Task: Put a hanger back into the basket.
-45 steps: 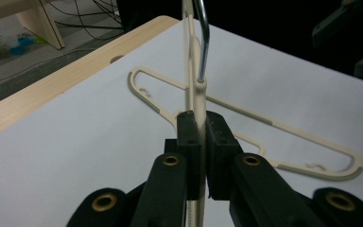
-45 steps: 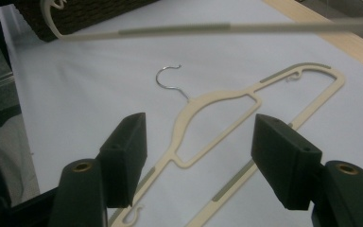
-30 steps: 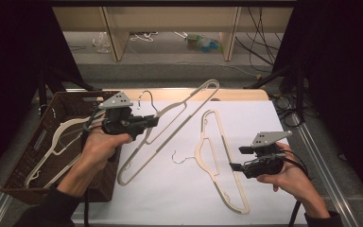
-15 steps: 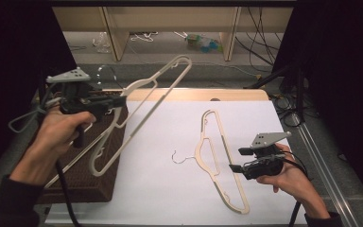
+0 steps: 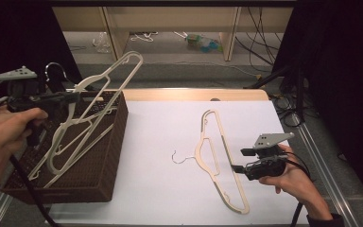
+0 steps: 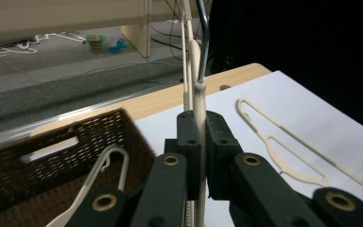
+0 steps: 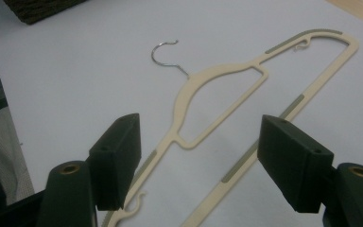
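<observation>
At the left of the high view the left gripper [image 5: 68, 98] has its jaws clamped tight on the neck of a cream hanger [image 5: 92, 101], just under its metal hook. That hanger hangs in the air over the brown wicker basket [image 5: 105, 161], its long axis slanting from the upper middle of the frame down to the lower left, its low end inside the basket where another pale hanger already lies — so, as I judge it, the coming move is a lowering into the basket.

At the lower right, the right gripper [image 5: 236, 161] hovers with its jaws wide apart and empty, just beside the second hanger [image 5: 217, 156], which lies flat on the white table and runs from upper centre to lower right.

The left gripper view shows what the high view cannot — the pads [image 6: 189, 142] pinching the thin cream neck edge-on. The right gripper view shows the second hanger [image 7: 217, 90] lying beyond the open jaws, its bottom bar running between them, untouched.
</observation>
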### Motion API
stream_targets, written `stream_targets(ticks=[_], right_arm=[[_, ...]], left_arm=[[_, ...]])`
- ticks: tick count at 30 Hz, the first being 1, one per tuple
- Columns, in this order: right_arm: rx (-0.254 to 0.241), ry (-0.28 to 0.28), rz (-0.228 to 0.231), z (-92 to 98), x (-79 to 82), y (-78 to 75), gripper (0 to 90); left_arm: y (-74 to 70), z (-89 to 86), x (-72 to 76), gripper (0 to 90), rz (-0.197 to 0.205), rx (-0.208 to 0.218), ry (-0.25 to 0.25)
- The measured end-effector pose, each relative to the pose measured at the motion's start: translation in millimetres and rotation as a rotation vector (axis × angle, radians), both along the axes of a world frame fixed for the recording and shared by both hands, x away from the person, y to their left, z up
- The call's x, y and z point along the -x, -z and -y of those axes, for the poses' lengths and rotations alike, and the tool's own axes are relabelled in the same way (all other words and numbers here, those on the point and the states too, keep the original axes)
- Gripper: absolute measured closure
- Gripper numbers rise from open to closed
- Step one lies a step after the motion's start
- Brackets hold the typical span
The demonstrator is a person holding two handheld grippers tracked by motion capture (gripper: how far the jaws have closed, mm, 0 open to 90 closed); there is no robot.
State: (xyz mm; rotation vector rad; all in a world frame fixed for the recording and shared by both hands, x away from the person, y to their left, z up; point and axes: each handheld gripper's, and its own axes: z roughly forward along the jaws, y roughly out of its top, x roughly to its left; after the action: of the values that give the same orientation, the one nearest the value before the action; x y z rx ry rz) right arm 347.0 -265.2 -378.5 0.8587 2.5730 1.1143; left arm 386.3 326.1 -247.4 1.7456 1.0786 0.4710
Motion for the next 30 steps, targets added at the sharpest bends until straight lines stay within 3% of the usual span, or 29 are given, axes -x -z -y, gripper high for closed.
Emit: stream_targets(ticks=[12, 19, 30], right_arm=[[0.0, -0.003, -0.02, -1.1, 1.4, 5.6, 29.6], [0.004, 0.004, -0.025, -0.1, 1.3, 7.1, 29.6], [-0.002, 0.012, -0.03, 2.4, 0.9, 6.5, 29.6]], left_arm=[[34.6, -43.1, -2.4, 86.0, -0.038, -0.023, -0.036], [52.5, -56.8, -2.9, 86.0, -0.07, -0.039, -0.039], [83.2, -75.6, -2.7, 86.0, -0.143, -0.016, -0.04]])
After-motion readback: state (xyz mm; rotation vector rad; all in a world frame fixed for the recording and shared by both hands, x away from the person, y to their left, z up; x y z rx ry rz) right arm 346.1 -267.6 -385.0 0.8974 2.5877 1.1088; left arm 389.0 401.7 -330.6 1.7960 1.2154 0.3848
